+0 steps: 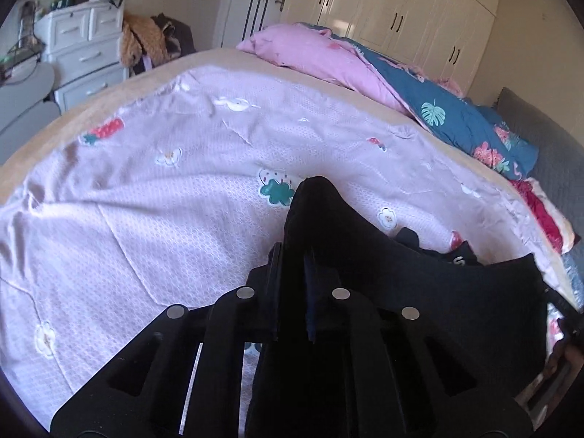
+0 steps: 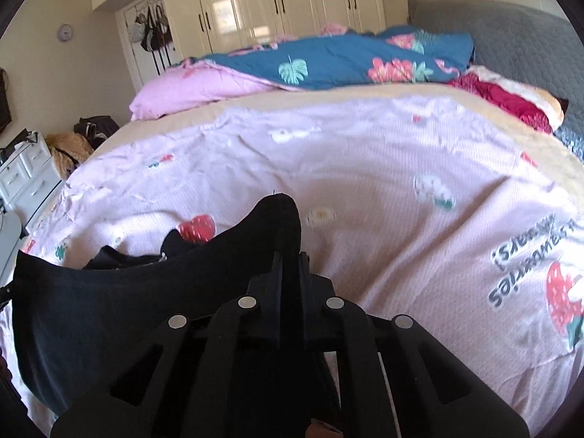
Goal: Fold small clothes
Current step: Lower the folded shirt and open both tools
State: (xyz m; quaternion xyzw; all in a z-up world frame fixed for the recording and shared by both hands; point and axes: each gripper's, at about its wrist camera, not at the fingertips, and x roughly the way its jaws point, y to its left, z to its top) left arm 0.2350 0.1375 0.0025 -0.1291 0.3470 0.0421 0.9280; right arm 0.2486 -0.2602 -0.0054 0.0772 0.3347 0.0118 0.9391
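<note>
A small black garment (image 1: 419, 292) is held up over the bed between both grippers. My left gripper (image 1: 292, 255) is shut on its left corner, which sticks up past the fingertips. My right gripper (image 2: 291, 259) is shut on its right corner, and the cloth (image 2: 109, 310) stretches away to the left in that view. More black clothing (image 1: 456, 253) lies on the pink sheet behind the held garment, and it also shows in the right wrist view (image 2: 146, 252). The lower part of the held garment is hidden by the gripper bodies.
The bed is covered with a pink strawberry-print sheet (image 2: 365, 182). A pink and blue quilt (image 2: 328, 58) is heaped along the far side. A red blanket (image 2: 503, 102) and a grey headboard (image 2: 511, 36) are at the right. White drawers (image 1: 84, 47) stand beyond the left edge.
</note>
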